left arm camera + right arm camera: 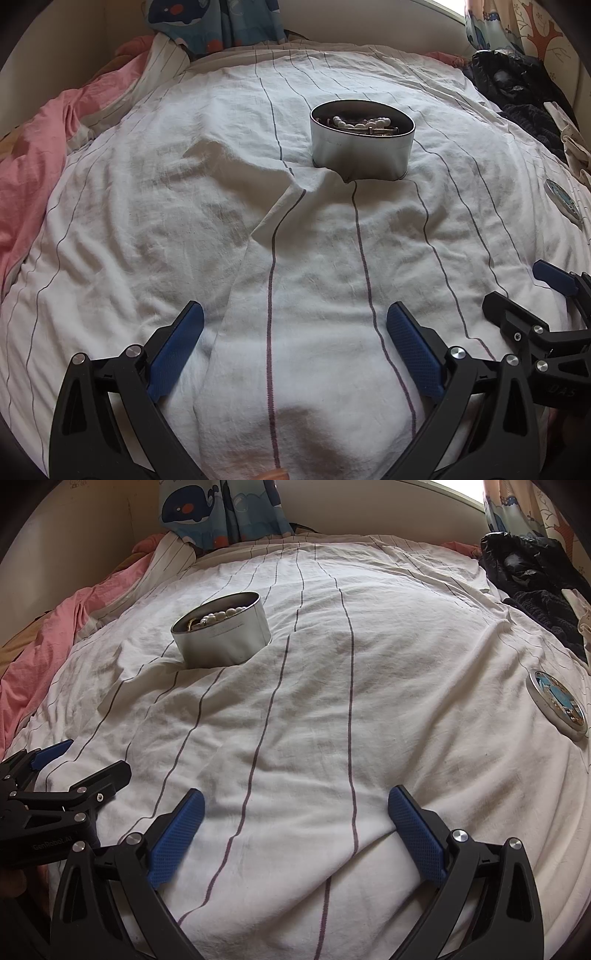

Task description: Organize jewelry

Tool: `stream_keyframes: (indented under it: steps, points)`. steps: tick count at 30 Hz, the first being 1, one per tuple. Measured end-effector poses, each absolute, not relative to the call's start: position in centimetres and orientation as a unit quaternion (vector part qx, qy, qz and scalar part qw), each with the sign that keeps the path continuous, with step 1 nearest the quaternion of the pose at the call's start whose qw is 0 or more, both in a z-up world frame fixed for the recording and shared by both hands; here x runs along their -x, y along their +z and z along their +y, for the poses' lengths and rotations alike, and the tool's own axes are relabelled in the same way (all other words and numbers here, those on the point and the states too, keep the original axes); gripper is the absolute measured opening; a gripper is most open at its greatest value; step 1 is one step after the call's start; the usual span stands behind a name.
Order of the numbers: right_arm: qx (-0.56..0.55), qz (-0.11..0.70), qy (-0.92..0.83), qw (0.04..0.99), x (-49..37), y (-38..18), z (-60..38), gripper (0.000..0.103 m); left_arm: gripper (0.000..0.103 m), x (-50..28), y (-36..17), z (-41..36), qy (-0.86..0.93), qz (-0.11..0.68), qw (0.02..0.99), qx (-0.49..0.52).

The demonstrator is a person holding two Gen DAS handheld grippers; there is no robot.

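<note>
**Time to put the lid on**

Both tongs, left (295,347) and right (295,830), are wide open and hold nothing. The tin (362,144) with beads sits at 12 o'clock on the bed. I think the lid (557,703), at 2 o'clock, comes next.

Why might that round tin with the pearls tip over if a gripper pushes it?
The tin sits on a soft, wrinkled sheet with a fold bunched against its base, so it probably rocks rather than slides. Its metal wall looks smooth, so it may be slippery to pinch. The pearls lie loose inside and would likely shift.
</note>
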State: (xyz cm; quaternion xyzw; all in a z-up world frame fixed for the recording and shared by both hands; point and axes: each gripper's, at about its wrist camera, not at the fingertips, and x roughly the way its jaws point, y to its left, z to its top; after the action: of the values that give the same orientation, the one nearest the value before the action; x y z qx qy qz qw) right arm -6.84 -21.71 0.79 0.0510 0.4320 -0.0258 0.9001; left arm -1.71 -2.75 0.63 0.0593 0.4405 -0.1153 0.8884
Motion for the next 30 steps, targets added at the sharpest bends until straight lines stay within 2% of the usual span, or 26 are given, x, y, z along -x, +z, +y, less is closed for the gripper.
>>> stream_keyframes:
  steps: [30]
  points:
    - [-0.053,0.430,-0.025,0.901,6.72,0.72,-21.73,0.096,0.096,1.97,0.58,-3.28,-0.105,0.437,0.890,-0.069]
